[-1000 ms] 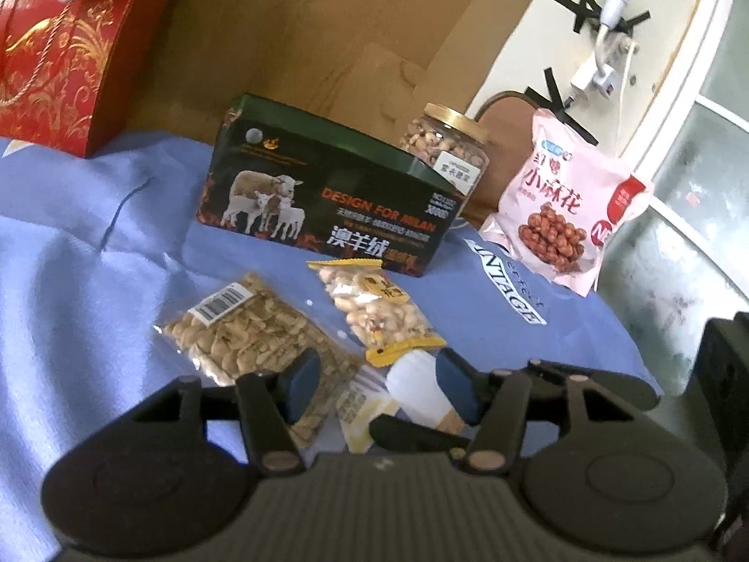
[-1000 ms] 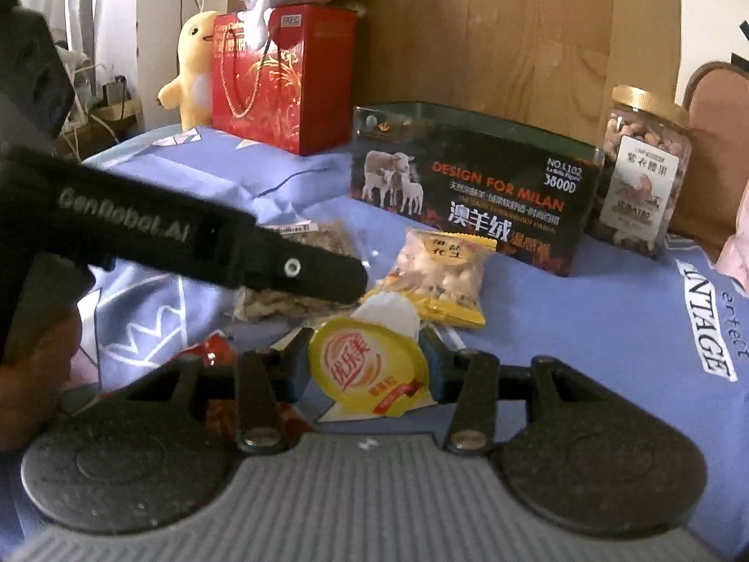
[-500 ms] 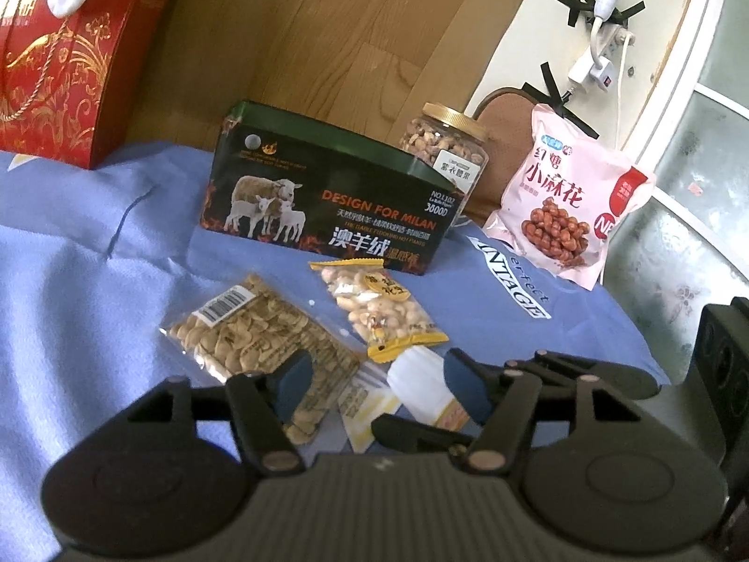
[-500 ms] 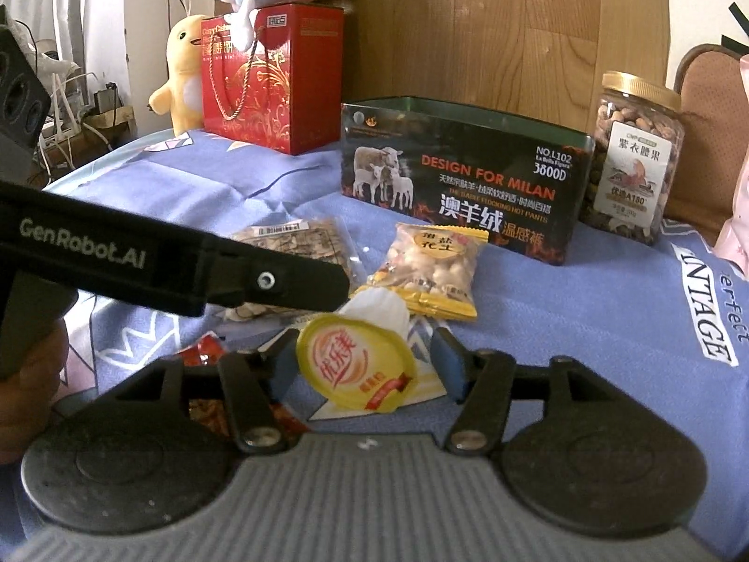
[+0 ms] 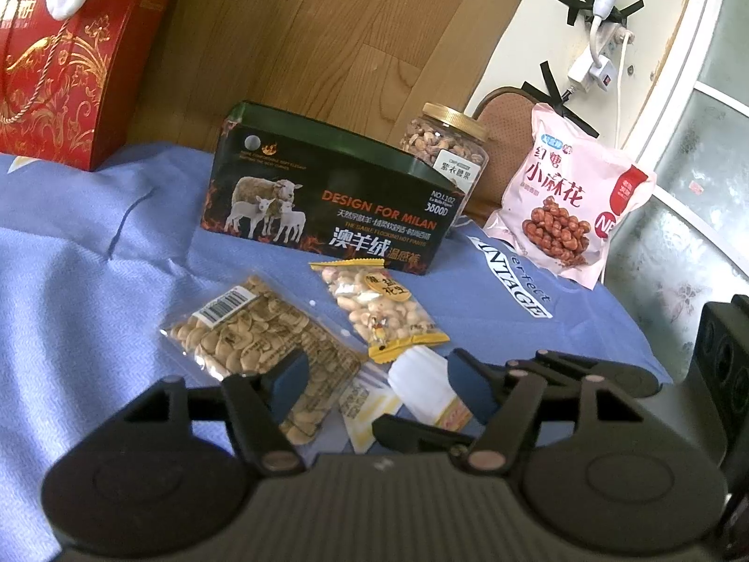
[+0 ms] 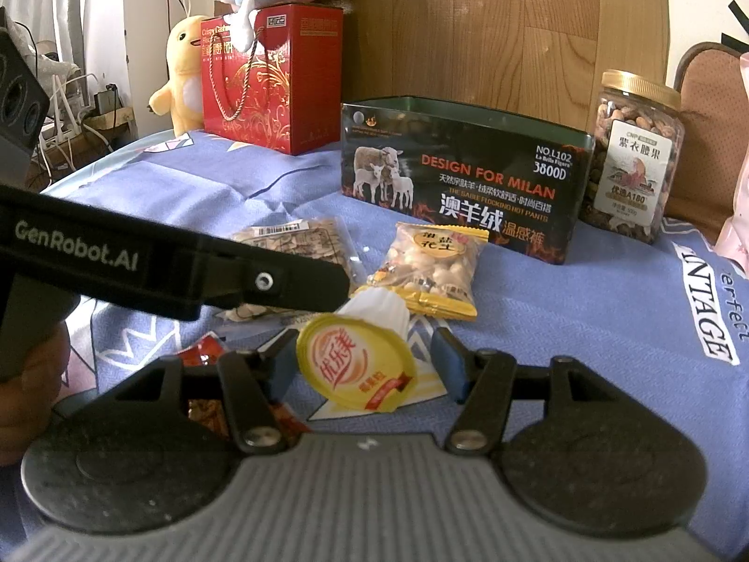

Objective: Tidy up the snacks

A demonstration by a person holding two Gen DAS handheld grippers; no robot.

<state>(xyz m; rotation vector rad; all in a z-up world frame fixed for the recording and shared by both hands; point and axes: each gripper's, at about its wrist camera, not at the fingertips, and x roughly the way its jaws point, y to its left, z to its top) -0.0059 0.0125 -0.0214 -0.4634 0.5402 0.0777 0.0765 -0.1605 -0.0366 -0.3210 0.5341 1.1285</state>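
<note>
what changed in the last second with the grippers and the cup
Both sets of jaws widened. The right hand-held gripper let go of the cup: its right pad now stands clear of it. The left hand-held gripper is opening, gripping nothing. The snack bags, tin and jar stayed put.

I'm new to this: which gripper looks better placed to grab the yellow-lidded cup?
Probably the right gripper: the cup lies roughly midway between its open fingers. The left gripper, jaws opening, has it off-centre beside one finger.
</note>
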